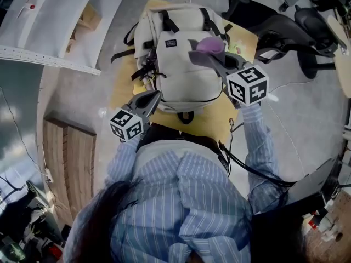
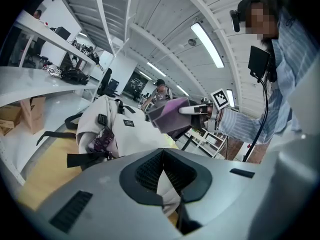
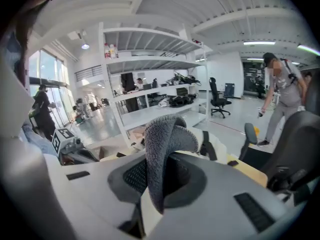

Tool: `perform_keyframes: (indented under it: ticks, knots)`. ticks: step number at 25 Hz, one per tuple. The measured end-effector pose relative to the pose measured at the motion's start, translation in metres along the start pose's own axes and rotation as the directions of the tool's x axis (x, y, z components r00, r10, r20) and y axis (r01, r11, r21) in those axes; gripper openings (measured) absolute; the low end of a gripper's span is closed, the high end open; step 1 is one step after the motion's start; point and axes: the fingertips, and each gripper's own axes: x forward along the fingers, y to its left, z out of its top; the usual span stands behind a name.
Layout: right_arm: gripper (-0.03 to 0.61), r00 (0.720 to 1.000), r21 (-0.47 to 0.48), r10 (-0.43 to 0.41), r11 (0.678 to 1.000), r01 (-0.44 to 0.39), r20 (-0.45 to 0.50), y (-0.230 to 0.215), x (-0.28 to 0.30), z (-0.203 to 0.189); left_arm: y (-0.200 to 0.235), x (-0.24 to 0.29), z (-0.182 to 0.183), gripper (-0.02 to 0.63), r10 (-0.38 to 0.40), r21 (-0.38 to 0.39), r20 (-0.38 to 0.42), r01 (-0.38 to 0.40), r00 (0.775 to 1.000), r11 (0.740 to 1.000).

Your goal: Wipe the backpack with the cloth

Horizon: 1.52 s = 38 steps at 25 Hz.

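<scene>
The cream backpack (image 1: 184,64) lies on the yellow surface (image 1: 211,122), in front of the person. The right tongs (image 1: 205,56) are clenched on the purple cloth (image 1: 210,44), which sits against the far right part of the backpack's front. The left tongs (image 1: 153,96) are pressed together on pale fabric at the backpack's near left edge.

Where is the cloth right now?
The cloth is right of centre in the head view, pinched in the right gripper over the top of the backpack.
</scene>
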Motion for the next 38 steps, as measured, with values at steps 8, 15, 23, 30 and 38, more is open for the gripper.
perform_keyframes:
  ticks: [8, 15, 23, 30, 38]
  knots:
    - [0.041, 0.98, -0.109, 0.192, 0.975, -0.196, -0.045, 0.097, 0.12, 0.028, 0.012, -0.012, 0.001, 0.005, 0.033, -0.019, 0.011, -0.033, 0.999, 0.999]
    - [0.041, 0.973, -0.16, 0.176, 0.967, -0.2, -0.149, 0.107, 0.171, -0.002, 0.02, -0.024, -0.005, 0.003, 0.058, -0.038, 0.009, -0.057, 0.998, 0.998]
    - [0.041, 0.994, -0.042, 0.08, 0.996, -0.083, -0.08, 0.039, 0.124, -0.008, 0.018, -0.014, -0.007, 0.005, 0.028, -0.036, -0.007, -0.029, 1.0, 0.999]
    - [0.041, 0.988, 0.086, -0.12, 0.988, 0.129, -0.101, -0.055, 0.048, -0.058, 0.004, 0.008, 0.002, 0.005, -0.048, 0.0, -0.028, 0.048, 0.998, 0.999]
    - [0.041, 0.944, 0.169, -0.286, 0.935, 0.312, -0.162, -0.123, -0.021, -0.107, -0.004, 0.019, 0.001, 0.005, -0.077, 0.005, -0.054, 0.077, 0.996, 0.997]
